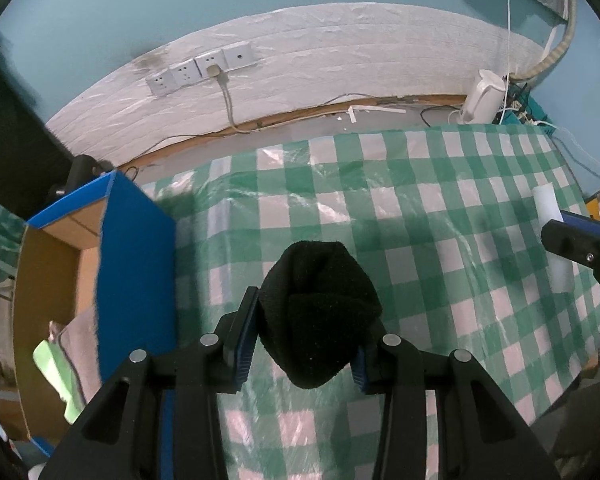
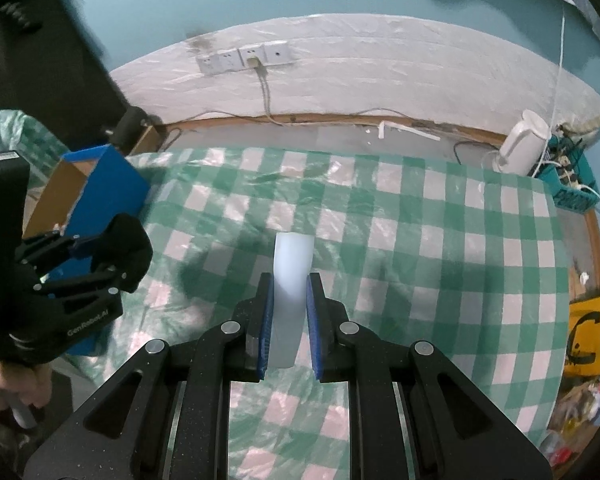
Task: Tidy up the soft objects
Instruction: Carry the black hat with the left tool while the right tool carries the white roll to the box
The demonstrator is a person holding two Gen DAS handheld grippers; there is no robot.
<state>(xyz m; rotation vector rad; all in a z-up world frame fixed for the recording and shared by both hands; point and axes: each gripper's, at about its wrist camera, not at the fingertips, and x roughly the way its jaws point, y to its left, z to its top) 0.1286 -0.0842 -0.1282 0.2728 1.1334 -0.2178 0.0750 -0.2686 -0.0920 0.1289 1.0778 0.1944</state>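
Observation:
My left gripper point(image 1: 306, 316) is shut on a black soft cloth bundle point(image 1: 320, 304) and holds it above the green-checked table point(image 1: 440, 208), just right of the blue cardboard box point(image 1: 136, 264). My right gripper point(image 2: 290, 292) is shut on a white foam block point(image 2: 292, 276) and holds it over the middle of the table point(image 2: 440, 220). In the right wrist view the left gripper point(image 2: 112, 256) with the black bundle point(image 2: 134, 252) hangs by the blue box point(image 2: 112, 184). In the left wrist view the white foam block point(image 1: 550, 236) and the right gripper point(image 1: 580, 240) show at the right edge.
The open blue box holds a grey cloth point(image 1: 80, 344) and a light green item point(image 1: 56, 376). A white kettle point(image 2: 524, 148) and a teal basket with cables point(image 2: 572, 184) stand at the far right. Wall sockets point(image 2: 244, 58) with a cord are behind. Clutter point(image 2: 584, 340) lies beyond the right edge.

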